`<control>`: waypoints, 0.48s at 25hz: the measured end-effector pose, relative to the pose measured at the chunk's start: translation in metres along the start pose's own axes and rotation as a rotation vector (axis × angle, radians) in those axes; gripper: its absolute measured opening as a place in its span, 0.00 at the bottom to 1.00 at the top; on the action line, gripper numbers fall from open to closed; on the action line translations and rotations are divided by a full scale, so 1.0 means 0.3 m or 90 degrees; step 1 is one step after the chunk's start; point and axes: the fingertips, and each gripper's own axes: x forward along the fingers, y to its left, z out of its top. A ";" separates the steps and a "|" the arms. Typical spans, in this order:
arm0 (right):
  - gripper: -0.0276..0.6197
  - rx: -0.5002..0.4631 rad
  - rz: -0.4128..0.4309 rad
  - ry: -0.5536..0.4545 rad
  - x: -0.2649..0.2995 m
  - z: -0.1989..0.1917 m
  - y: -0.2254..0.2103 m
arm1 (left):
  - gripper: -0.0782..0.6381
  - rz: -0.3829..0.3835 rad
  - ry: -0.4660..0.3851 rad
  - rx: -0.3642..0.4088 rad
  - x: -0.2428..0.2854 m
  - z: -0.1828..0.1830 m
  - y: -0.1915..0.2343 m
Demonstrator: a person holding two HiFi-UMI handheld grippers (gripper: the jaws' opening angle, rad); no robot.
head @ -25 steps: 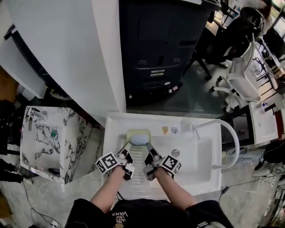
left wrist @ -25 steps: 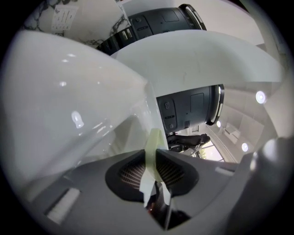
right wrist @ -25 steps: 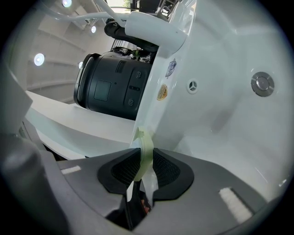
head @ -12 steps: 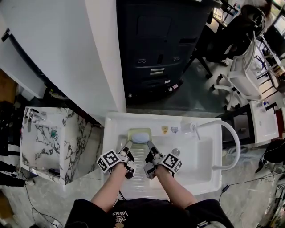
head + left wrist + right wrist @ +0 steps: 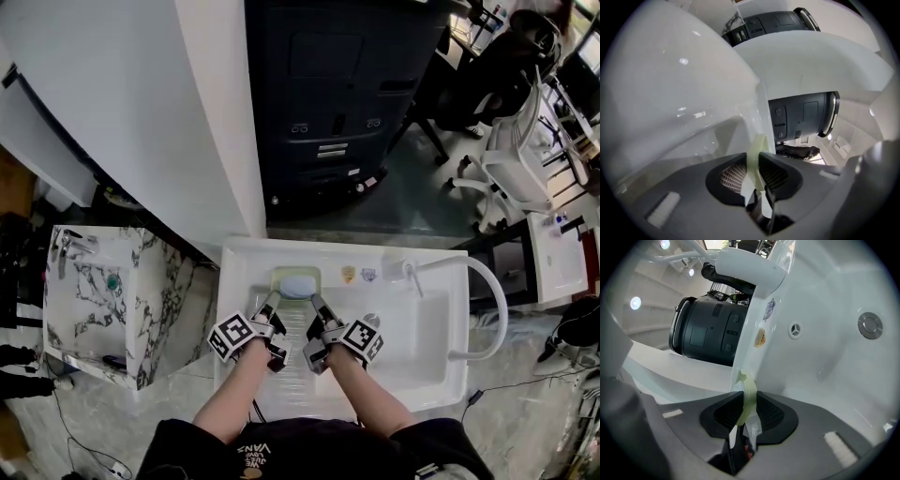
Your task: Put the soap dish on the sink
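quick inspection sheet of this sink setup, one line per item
surface: white sink, basin bare apart from its drain
job's things: pale green soap dish with blue soap, at the sink's back ledge; resting or not, cannot tell
clutter: stickers on the back ledge, faucet at right
grippers: left gripper and right gripper each shut on the dish's rim, one per side
cables: thin cable on the floor at right
surroundings: black machine, office chair, marble-patterned stand

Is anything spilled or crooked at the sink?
Nothing stands out. The soap sits in the soap dish, and the left tongs and right tongs pinch its edges over the sink. No spill shows.
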 end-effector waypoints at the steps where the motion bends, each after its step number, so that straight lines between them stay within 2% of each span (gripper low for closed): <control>1: 0.16 -0.001 0.000 0.000 0.003 0.001 -0.001 | 0.28 -0.003 -0.002 -0.002 0.002 0.002 0.000; 12: 0.16 -0.027 0.007 0.005 0.036 0.017 0.011 | 0.28 -0.030 -0.017 -0.027 0.022 0.020 -0.006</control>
